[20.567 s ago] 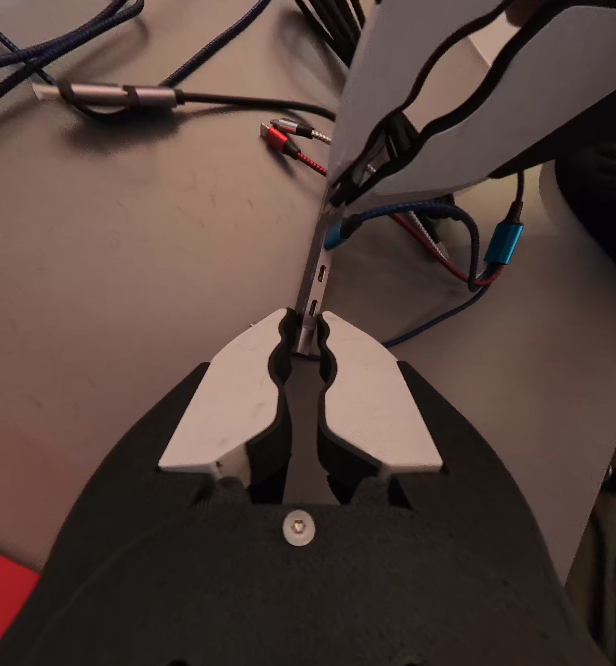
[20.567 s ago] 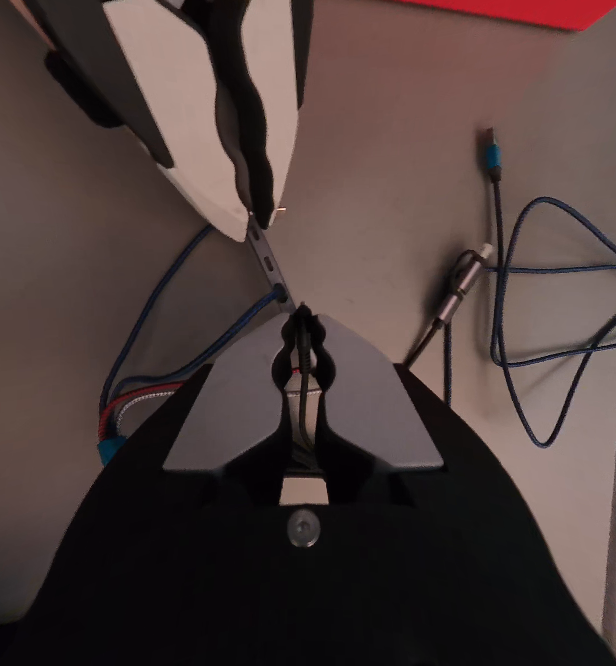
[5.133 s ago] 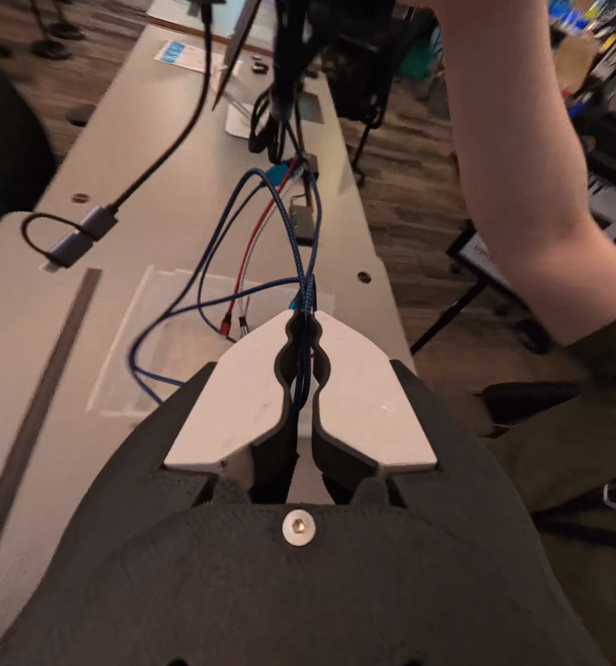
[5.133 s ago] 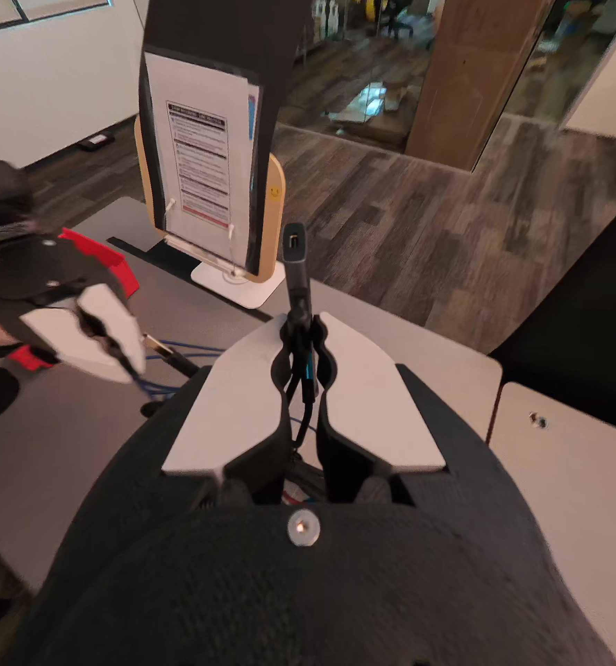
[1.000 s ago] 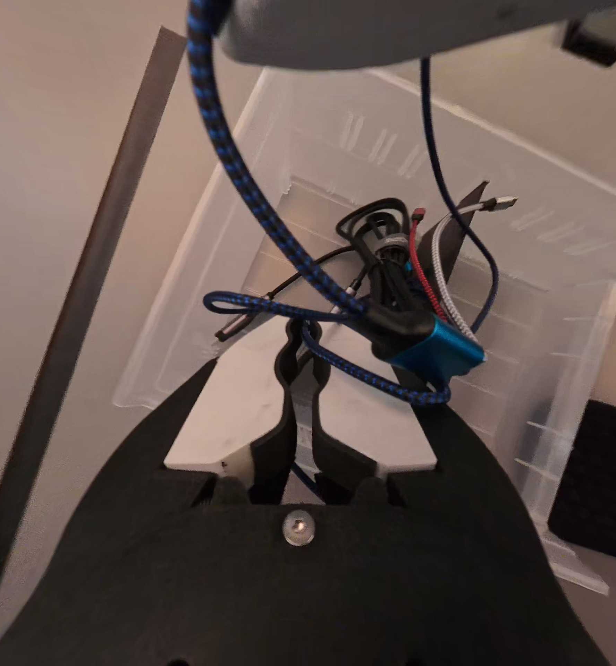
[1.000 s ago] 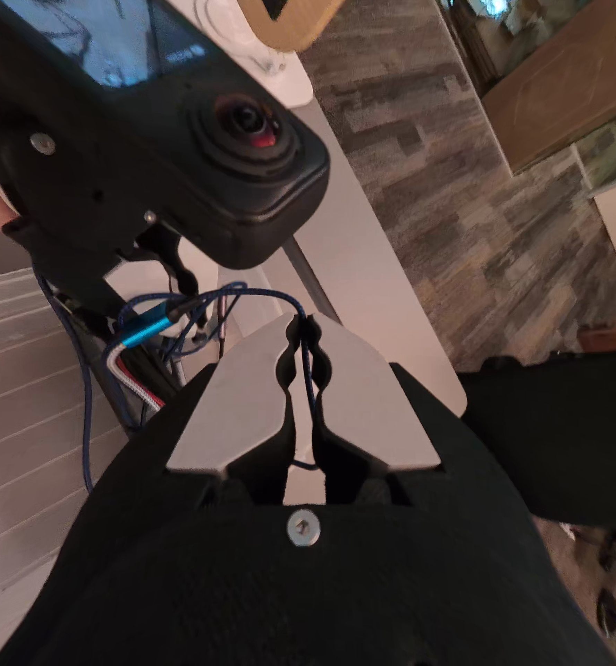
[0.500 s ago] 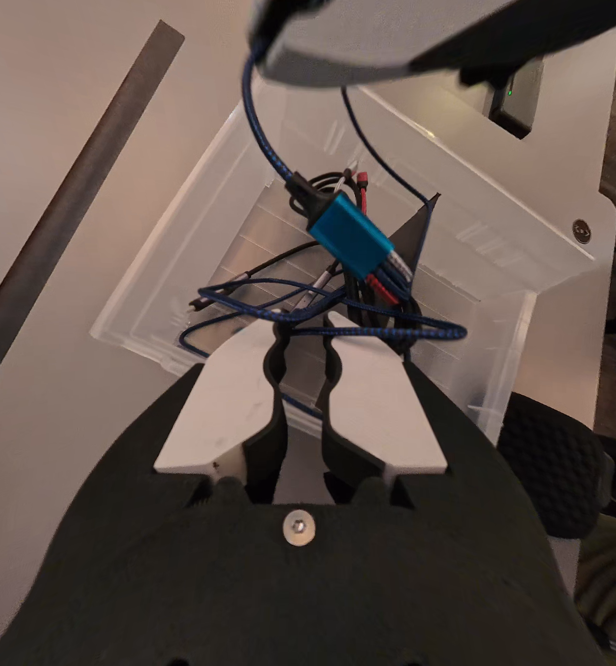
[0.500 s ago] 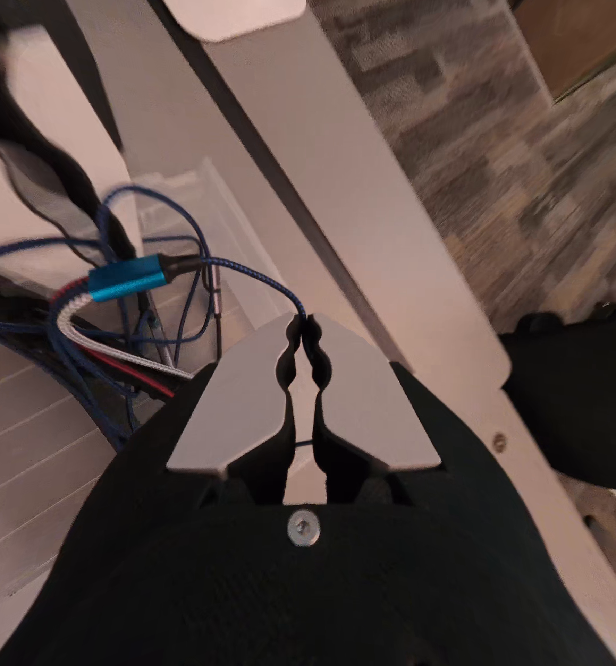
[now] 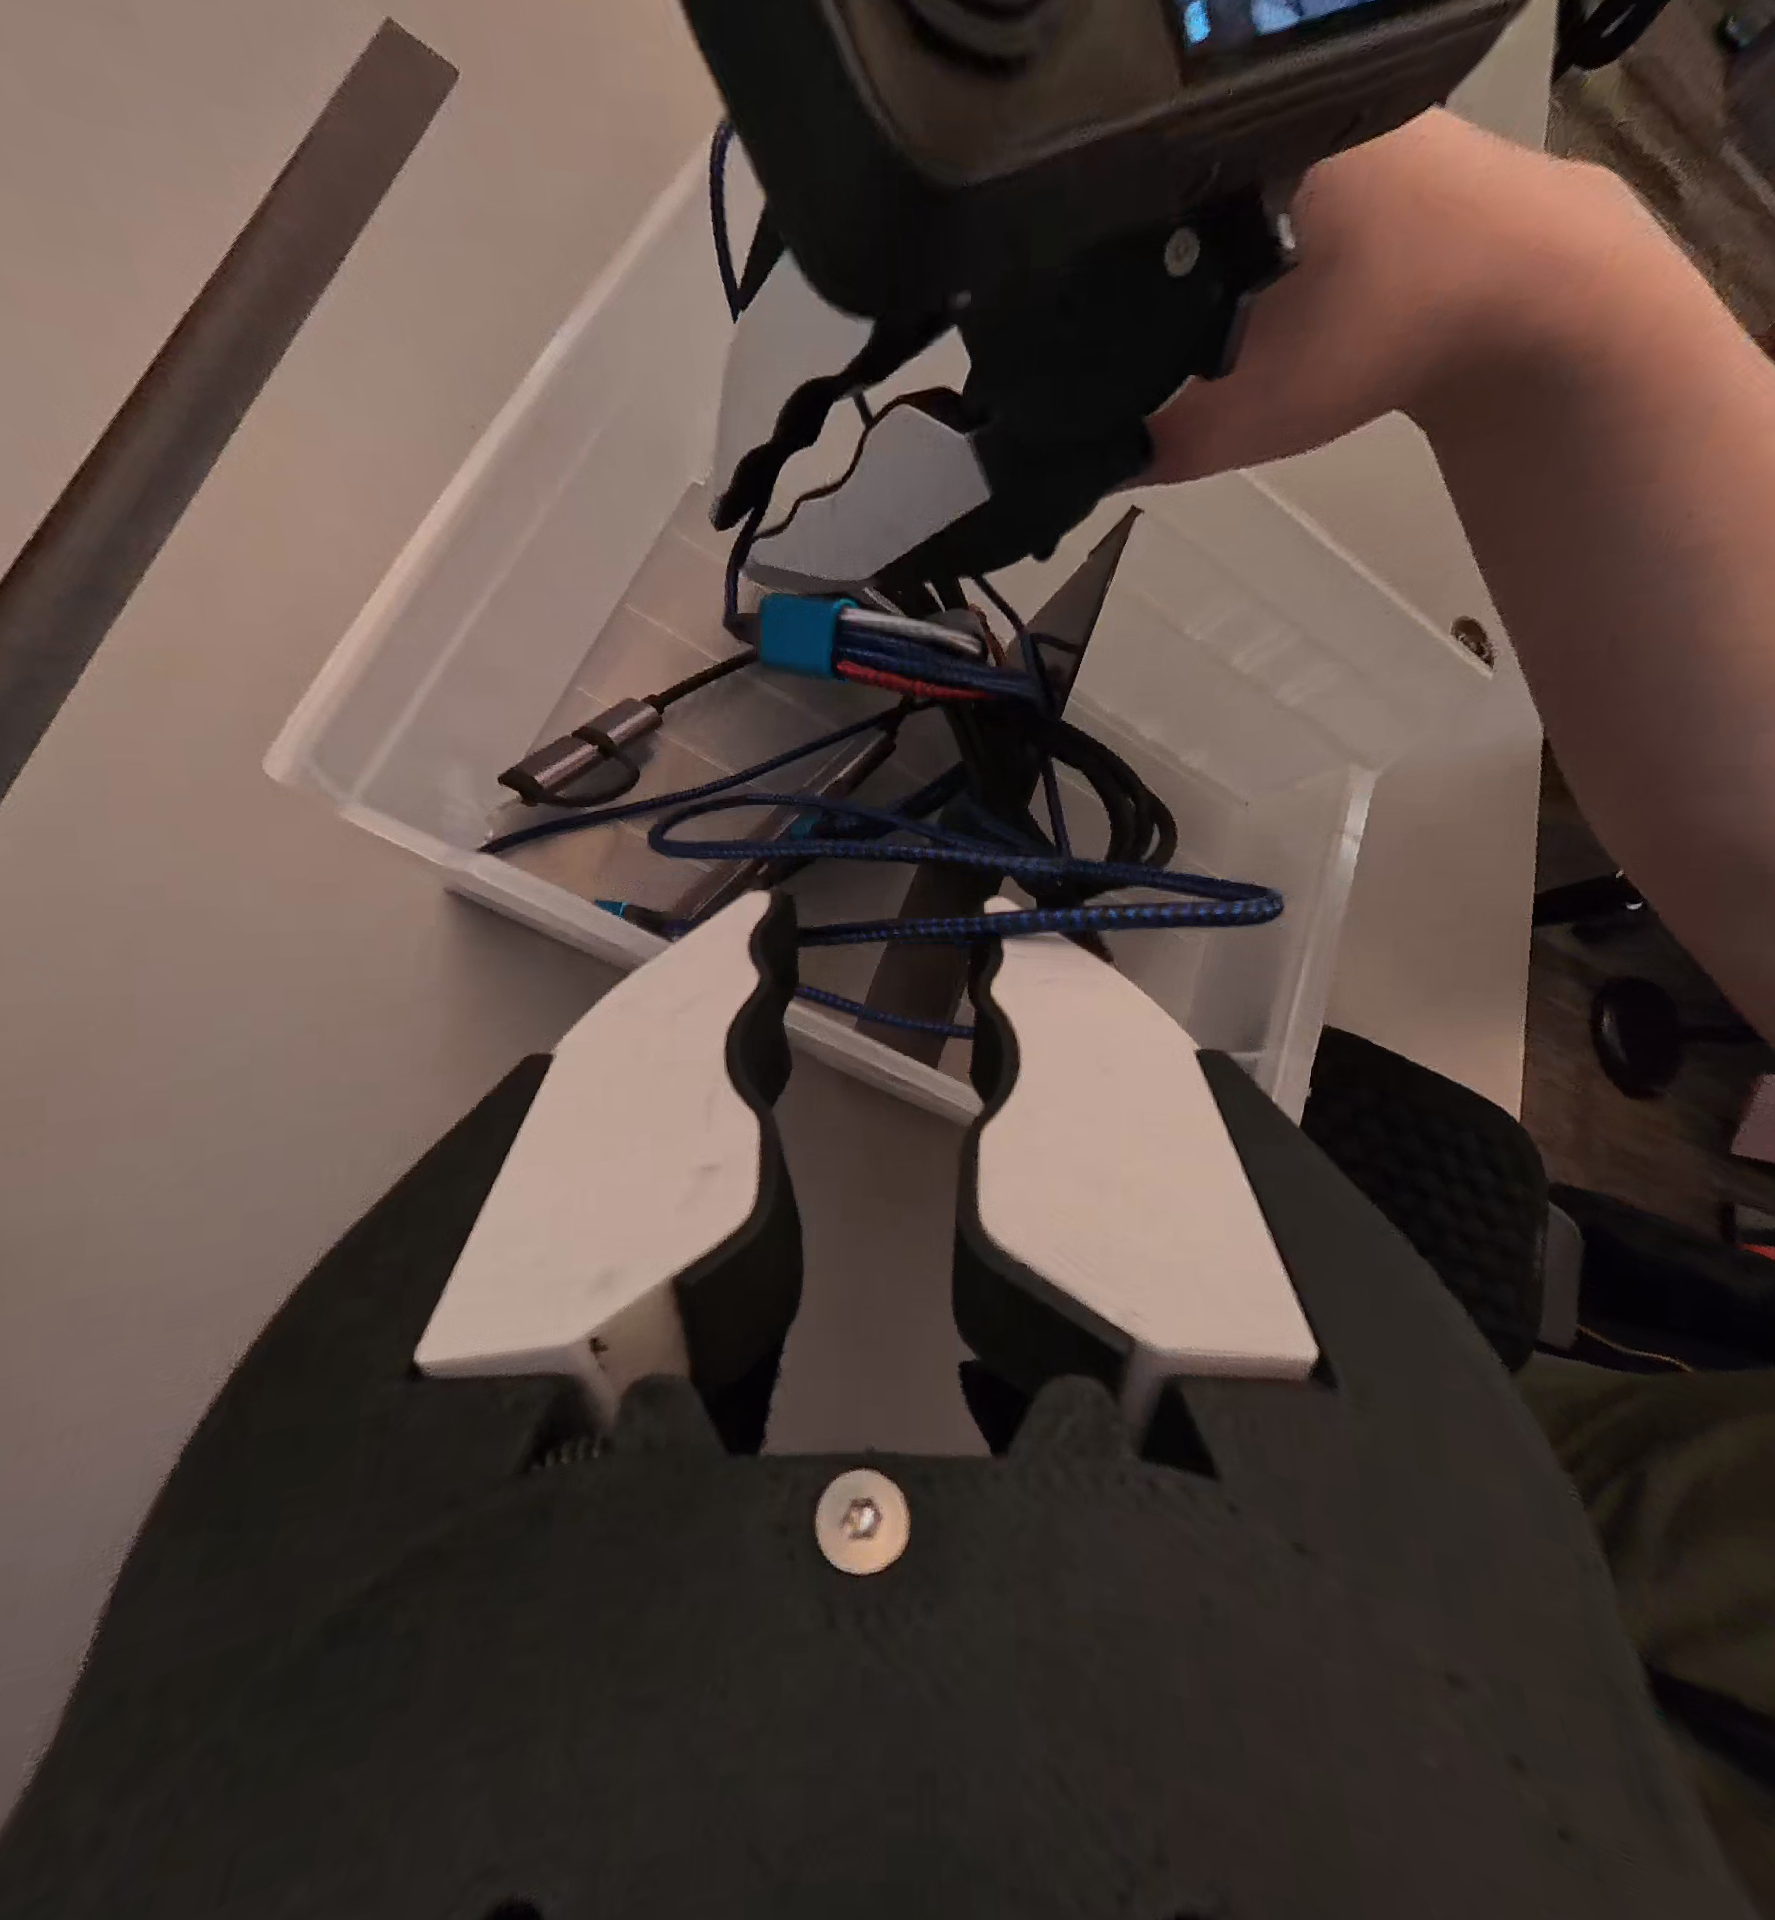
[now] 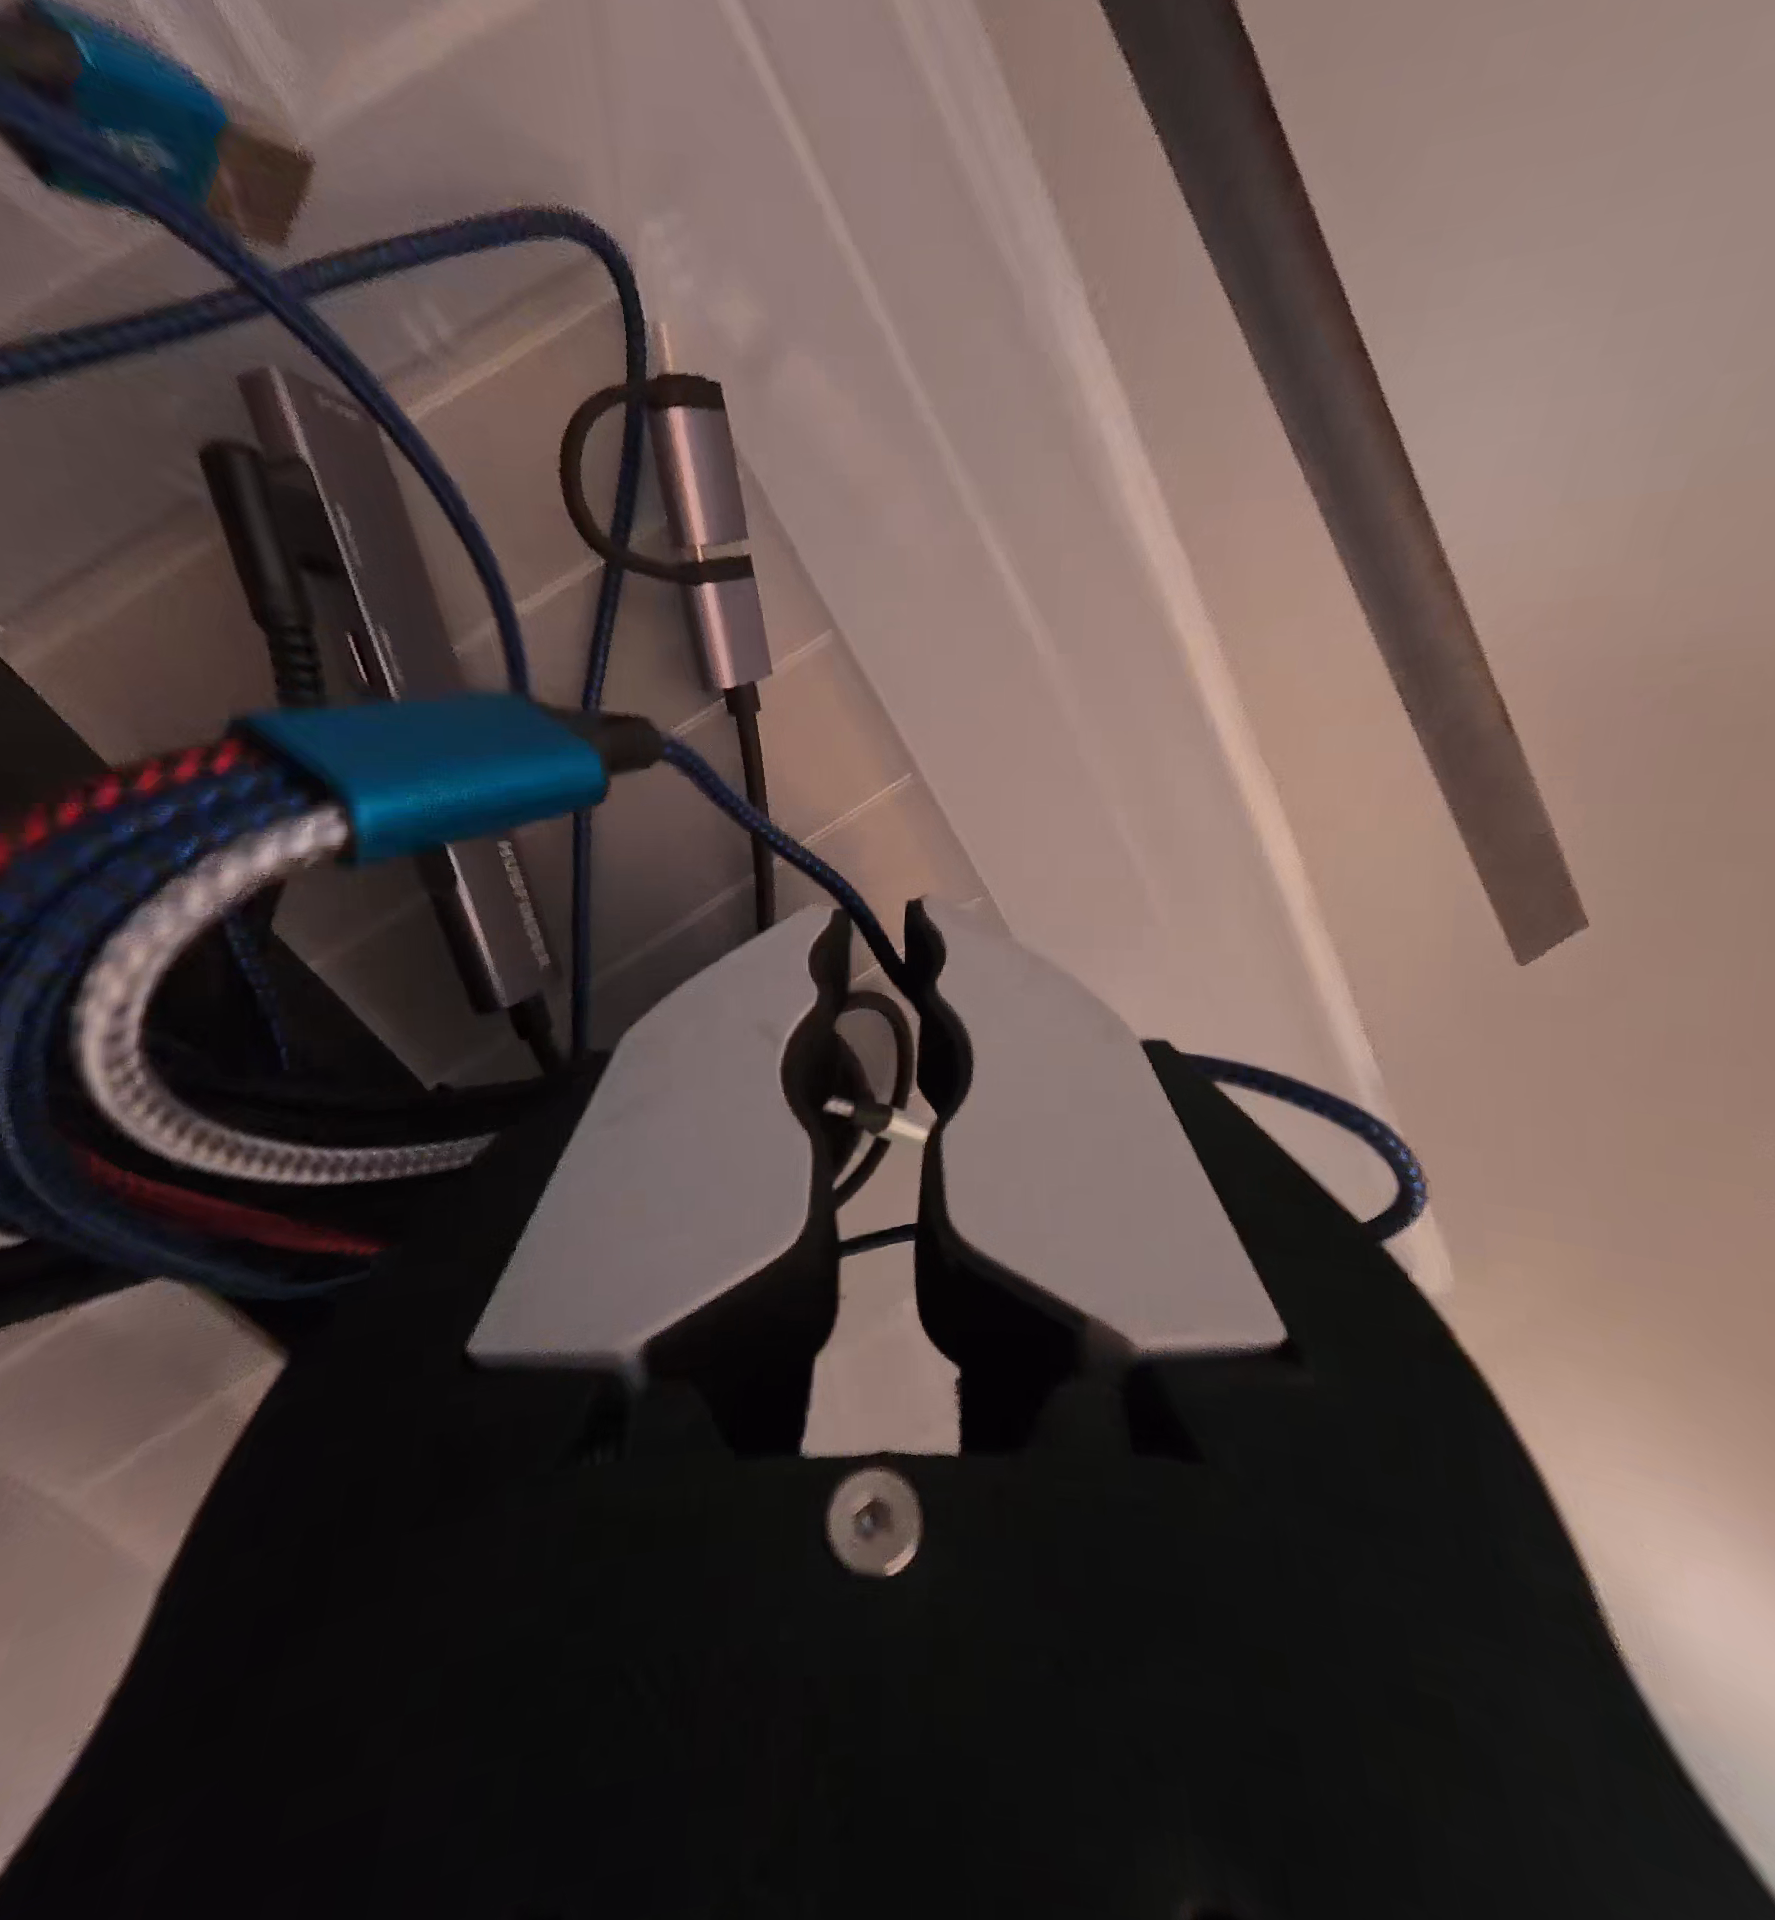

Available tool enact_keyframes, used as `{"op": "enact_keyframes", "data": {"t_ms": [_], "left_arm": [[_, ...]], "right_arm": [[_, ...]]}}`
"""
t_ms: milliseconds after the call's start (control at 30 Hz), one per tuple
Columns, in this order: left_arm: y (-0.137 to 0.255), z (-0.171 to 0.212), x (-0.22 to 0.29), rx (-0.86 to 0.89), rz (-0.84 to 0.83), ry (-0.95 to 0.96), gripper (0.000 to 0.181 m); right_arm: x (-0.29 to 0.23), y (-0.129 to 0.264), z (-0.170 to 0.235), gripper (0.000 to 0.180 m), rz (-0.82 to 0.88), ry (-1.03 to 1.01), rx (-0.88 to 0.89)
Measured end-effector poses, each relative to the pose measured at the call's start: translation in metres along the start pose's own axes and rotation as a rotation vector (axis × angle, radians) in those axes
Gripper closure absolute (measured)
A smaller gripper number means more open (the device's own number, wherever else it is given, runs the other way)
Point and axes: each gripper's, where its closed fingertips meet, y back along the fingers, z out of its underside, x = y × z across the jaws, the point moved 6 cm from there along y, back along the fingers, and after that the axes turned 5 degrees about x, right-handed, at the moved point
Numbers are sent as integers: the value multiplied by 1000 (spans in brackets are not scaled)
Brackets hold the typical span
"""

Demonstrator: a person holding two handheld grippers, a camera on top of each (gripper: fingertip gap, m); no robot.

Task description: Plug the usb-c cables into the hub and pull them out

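Left wrist view showed a clear plastic bin on the table. Inside the bin lay the grey hub amid tangled blue cables. Just before the bin, the left gripper stood wide, holding nothing. Over the bin, the right gripper stood slightly parted, a thin blue cable running between its tips.

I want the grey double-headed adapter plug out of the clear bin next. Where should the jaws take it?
Grip the grey adapter plug across its long metal body, coming from above. It lies flat on the floor of the clear bin, apart from the cable tangle. Avoid its thin black tether loop.
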Motion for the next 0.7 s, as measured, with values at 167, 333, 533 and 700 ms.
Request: {"op": "enact_keyframes", "data": {"t_ms": [167,333,533,700], "left_arm": [[-24,-9,-20,-138,-46,-16,151],[-35,-7,-28,-171,-45,-30,152],[-31,-4,-26,-157,-22,-25,153],[-11,-1,-21,-212,-37,-16,155]], "right_arm": [[3,20,-1,151,-81,-191,116],[0,65,1,148,-96,-321,299],[-23,102,13,133,145,-167,174],[-19,90,39,138,39,-247,-3]]}}
